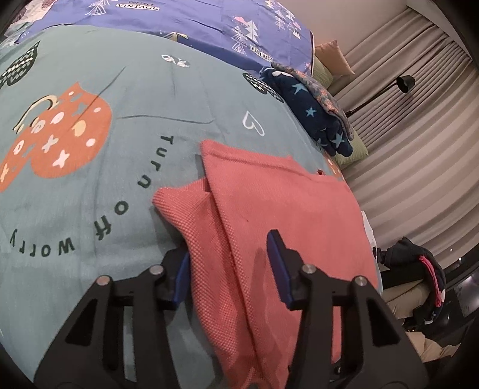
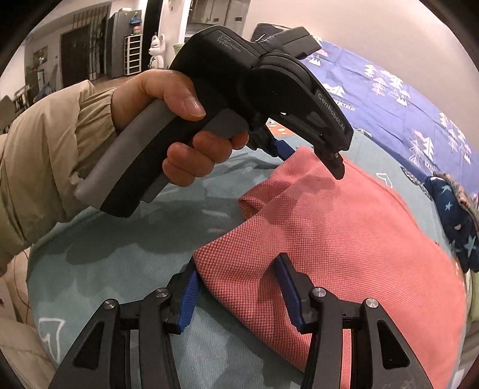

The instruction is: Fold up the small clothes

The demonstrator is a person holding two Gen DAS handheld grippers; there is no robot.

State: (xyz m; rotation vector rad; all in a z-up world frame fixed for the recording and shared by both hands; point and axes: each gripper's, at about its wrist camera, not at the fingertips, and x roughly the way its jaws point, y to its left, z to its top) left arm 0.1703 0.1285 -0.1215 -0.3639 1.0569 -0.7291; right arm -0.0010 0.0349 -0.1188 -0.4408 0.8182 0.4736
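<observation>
**Claws straddling a pink garment mid-fold on the bed**

Claws are working the near edge of a pink knit garment [image 1: 269, 209] that is lying on a teal quilt [image 1: 134, 89] covering the bed. The right claw [image 2: 236, 294] is standing spread, its blue pads either side of the garment's near corner but not pressing it. The left claw [image 1: 232, 269] is likewise spread, straddling a folded ridge of the cloth without pinching.

The garment is looking partly folded, one side already lying over the body, so the step in hand is probably taking hold for the next fold. That next move is calling for both claws to be closing on the edge together, then carrying it evenly so the layers are not sliding apart.

Farther off, a dark star-patterned cloth [image 1: 317, 119] is sitting near the bed's edge, apart from the pink one.

Readable writing: "Turn off worry" on the quilt, "Perfect VINTAGE" on the purple sheet [image 1: 209, 24], and "CenRobot.AI" plus "Data Acquisition System" on the left tool's body.
</observation>
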